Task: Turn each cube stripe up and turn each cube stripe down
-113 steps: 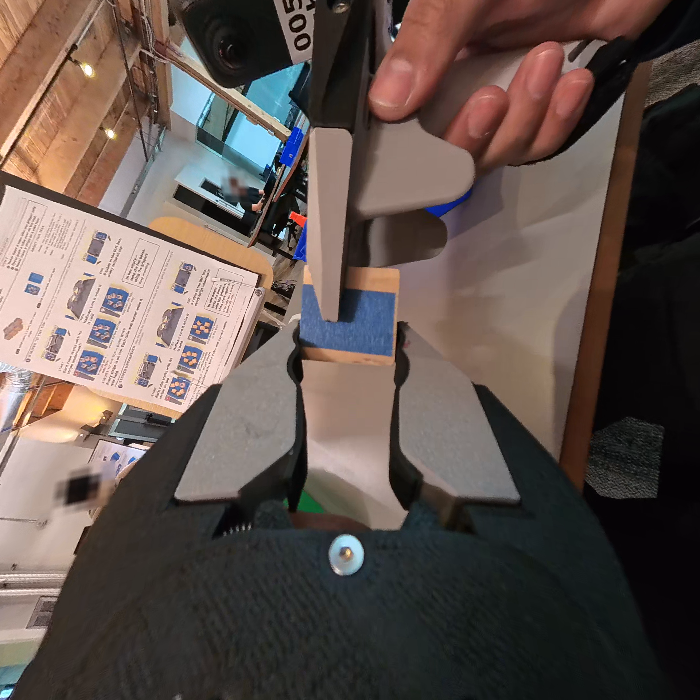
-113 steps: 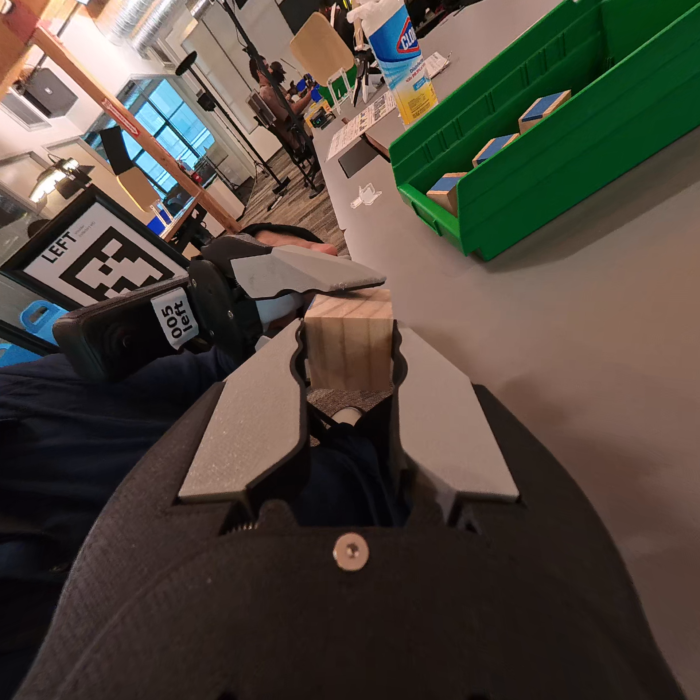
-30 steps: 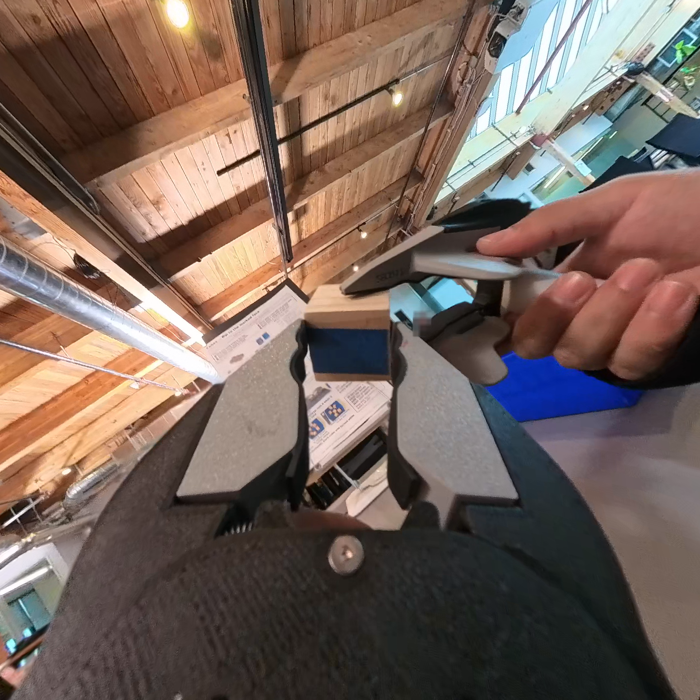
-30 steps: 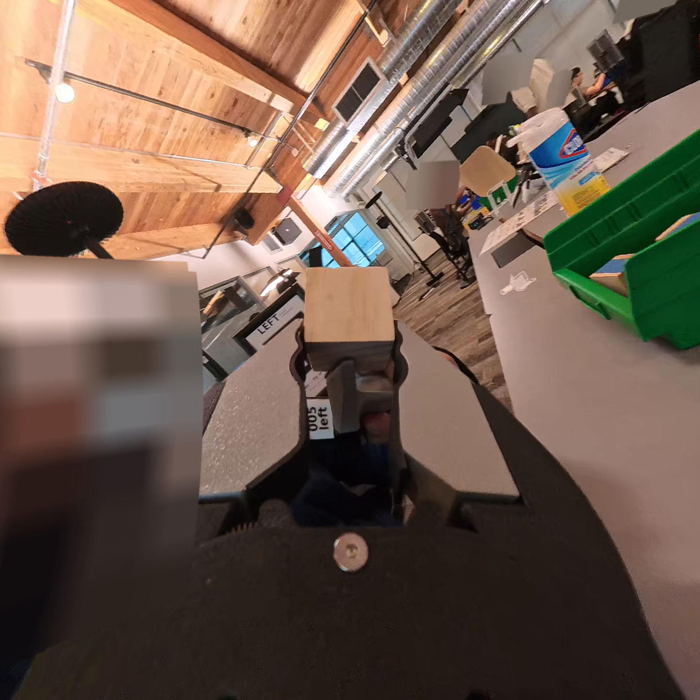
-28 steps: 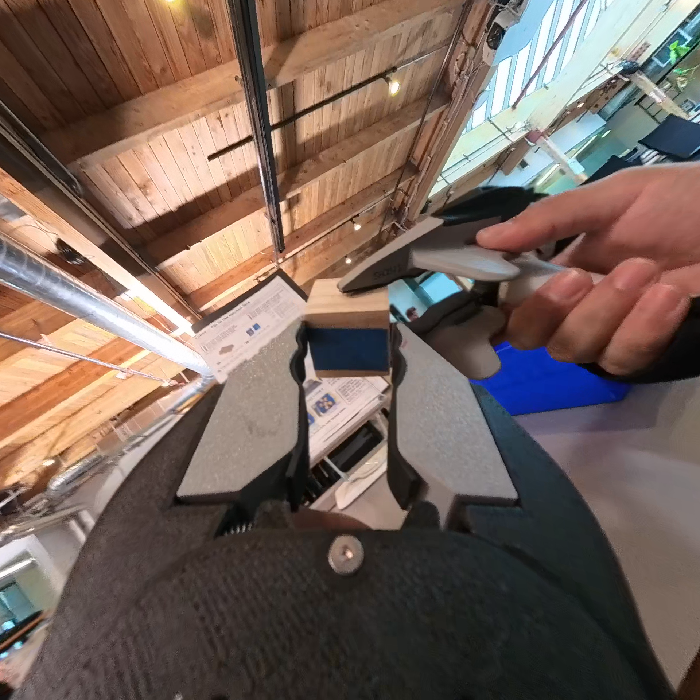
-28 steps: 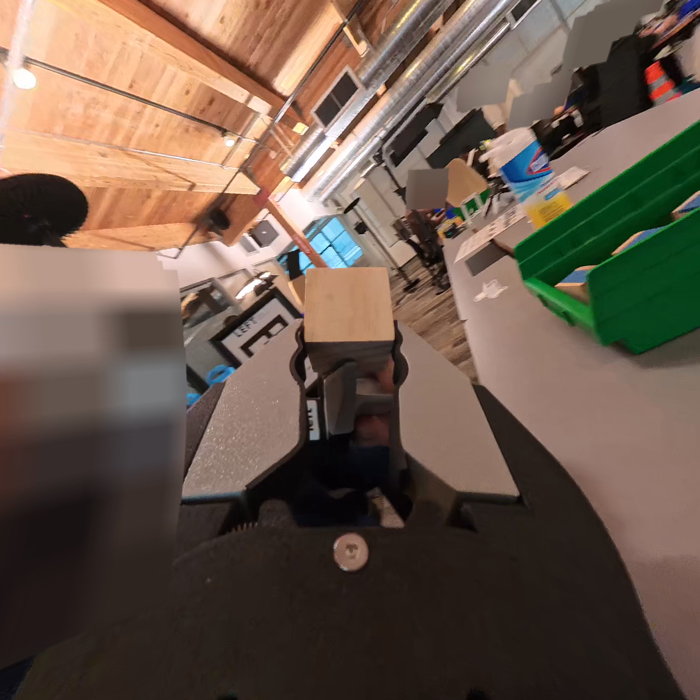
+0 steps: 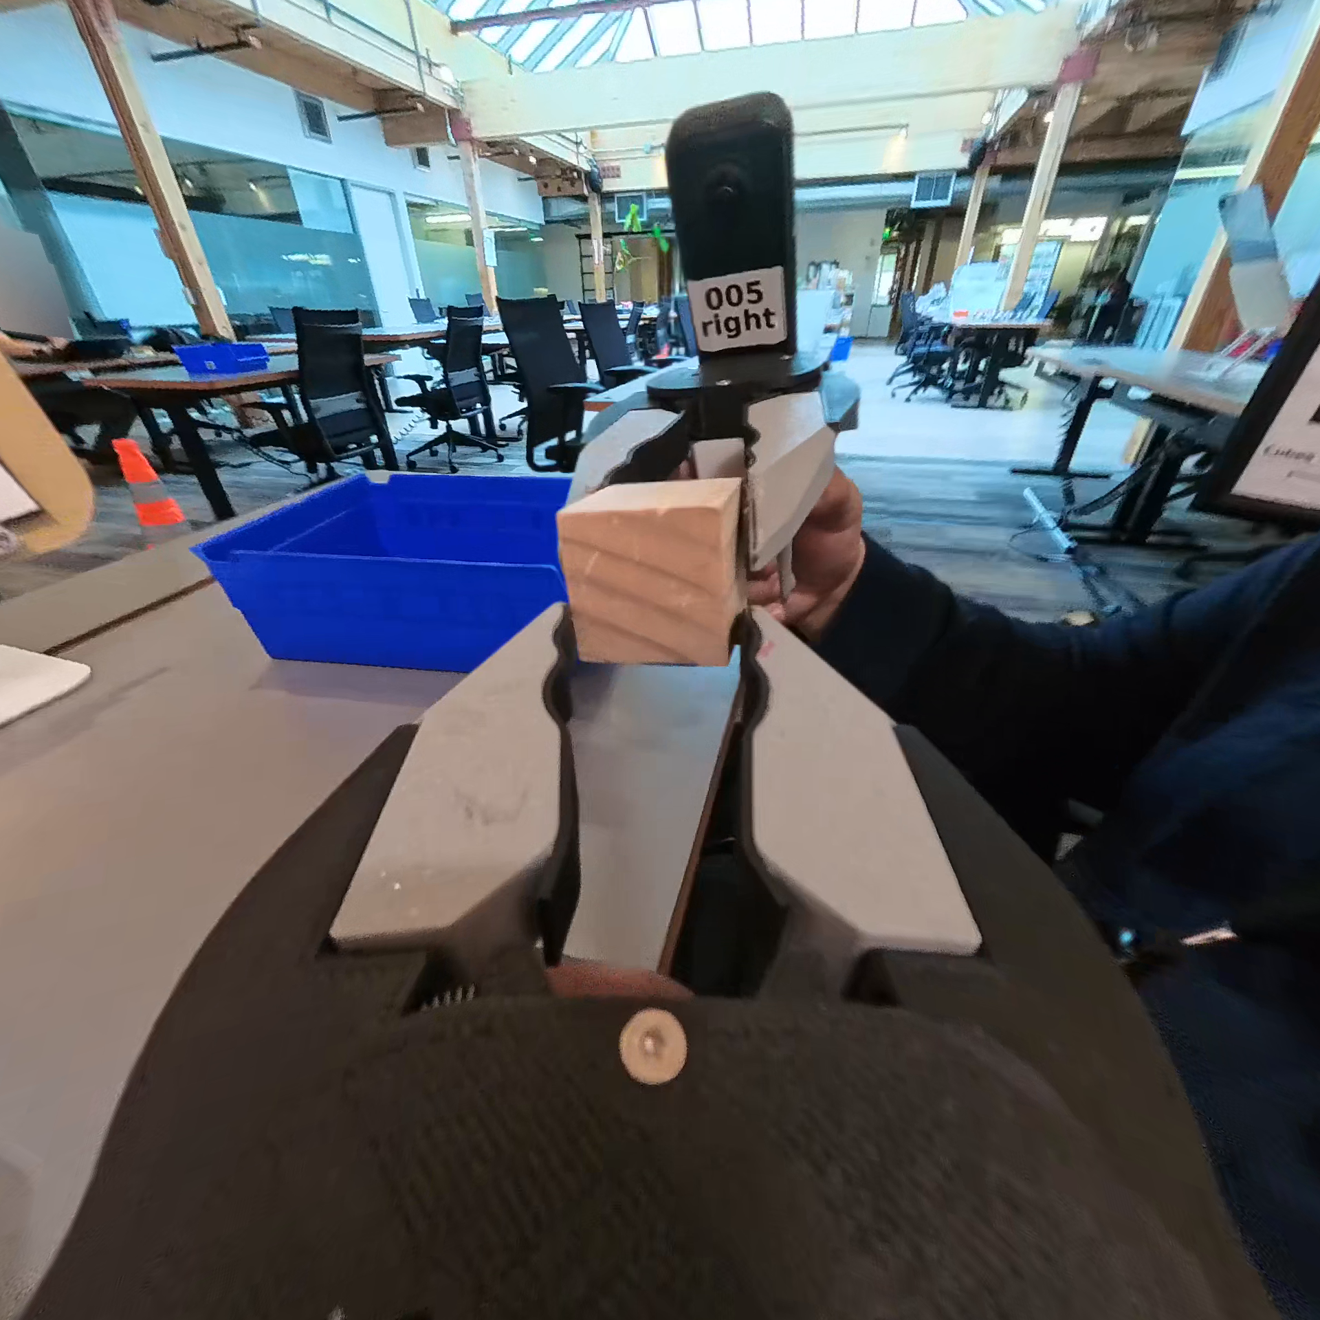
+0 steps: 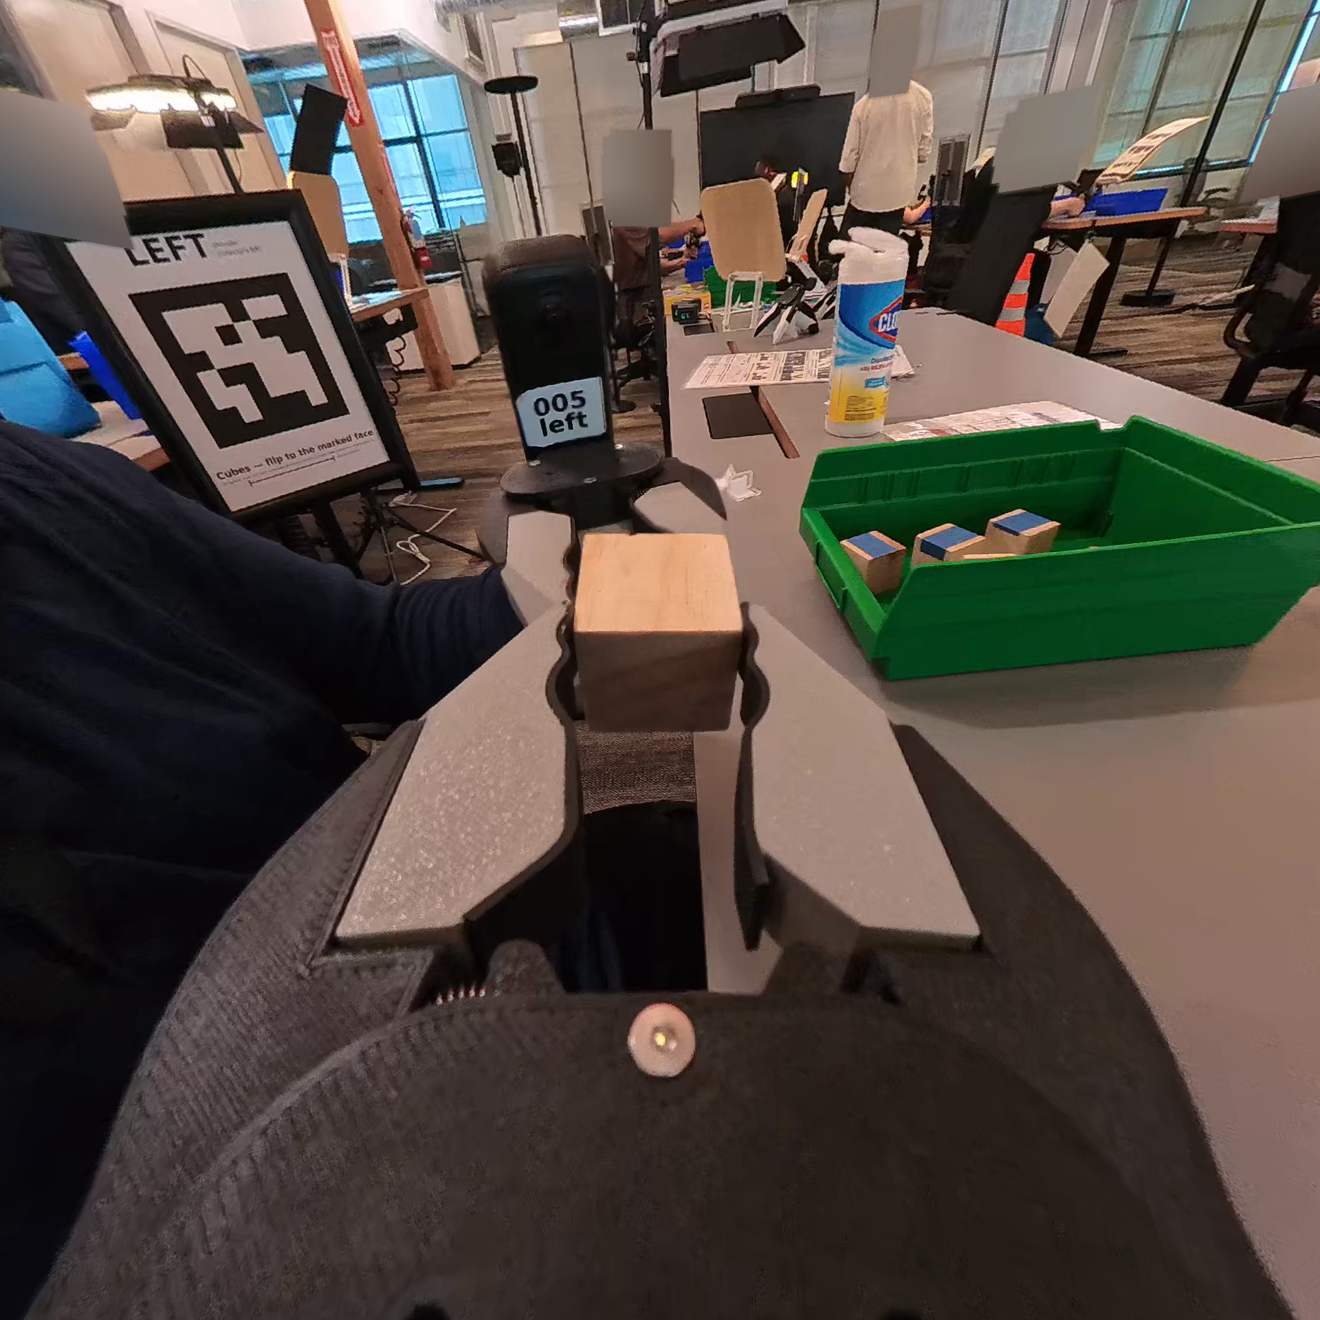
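A wooden cube is held in the air between both grippers, which face each other. My left gripper is shut on it from the near side. My right gripper is shut on the same cube. Only plain wood faces show in both views; the blue stripe is hidden. The right gripper shows behind the cube in the left wrist view, and the left gripper shows behind it in the right wrist view. Three blue-striped cubes lie stripe up in the green bin.
A blue bin stands on the grey table to the left. A wipes canister and papers lie beyond the green bin. A framed sign stands off the table. The person's dark sleeve is close.
Both grippers have swung down from pointing at the ceiling to level, still holding the cube together. The blue face seen in the left wrist view has turned out of sight.
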{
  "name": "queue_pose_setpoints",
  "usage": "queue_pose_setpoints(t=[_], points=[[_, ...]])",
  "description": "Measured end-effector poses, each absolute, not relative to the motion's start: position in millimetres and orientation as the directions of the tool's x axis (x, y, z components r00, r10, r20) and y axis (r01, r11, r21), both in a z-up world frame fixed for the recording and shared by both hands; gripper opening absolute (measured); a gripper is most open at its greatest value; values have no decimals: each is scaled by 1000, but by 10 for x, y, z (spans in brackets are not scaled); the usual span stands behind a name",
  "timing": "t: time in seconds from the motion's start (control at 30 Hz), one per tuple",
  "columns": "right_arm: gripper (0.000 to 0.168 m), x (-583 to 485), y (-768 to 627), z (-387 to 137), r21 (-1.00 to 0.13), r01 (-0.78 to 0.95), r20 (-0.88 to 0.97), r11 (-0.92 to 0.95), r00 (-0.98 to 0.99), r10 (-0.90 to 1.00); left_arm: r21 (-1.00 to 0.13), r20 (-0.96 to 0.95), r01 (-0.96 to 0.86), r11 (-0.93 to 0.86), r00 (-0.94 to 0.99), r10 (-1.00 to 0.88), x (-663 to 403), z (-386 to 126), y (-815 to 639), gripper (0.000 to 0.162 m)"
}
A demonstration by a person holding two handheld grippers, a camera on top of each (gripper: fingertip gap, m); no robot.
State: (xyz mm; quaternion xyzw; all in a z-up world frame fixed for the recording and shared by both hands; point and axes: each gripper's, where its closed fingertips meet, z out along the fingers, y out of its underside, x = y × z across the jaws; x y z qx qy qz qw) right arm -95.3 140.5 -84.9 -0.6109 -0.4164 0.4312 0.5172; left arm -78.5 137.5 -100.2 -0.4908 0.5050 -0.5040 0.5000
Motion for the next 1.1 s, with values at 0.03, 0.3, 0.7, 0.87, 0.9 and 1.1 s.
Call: queue_pose_setpoints(t=[0.03,0.3,0.7,0.87,0.9,1.1], points=[[42,-958,1403,-853,-991,61,-97,-119,277,956,-999,-39,6,39,-7,-999,-779,-1010,1373,45],[43,-957,1403,-872,-987,68,-123,-147,270,955,-994,-106,-36,105,10,-994,-786,-1030,1377,44],[43,-636,1633,-938,-969,232,45,-80,486,873,-986,-86,-154,69,103,-991,-740,-1274,1577,54],[43,478,2123,-810,-986,125,34,-110,795,605,-983,-75,-175,49,145,-987,-749,-1312,1669,52],[43,773,2225,-820,-989,78,3,-122,854,520,-983,-79,-177,52,149,-986,-748,-1316,1677,51],[43,2066,2657,-1500,-952,-37,-53,-304,998,44,-978,-106,-196,74,156,-982,-712,-1356,1684,49]])
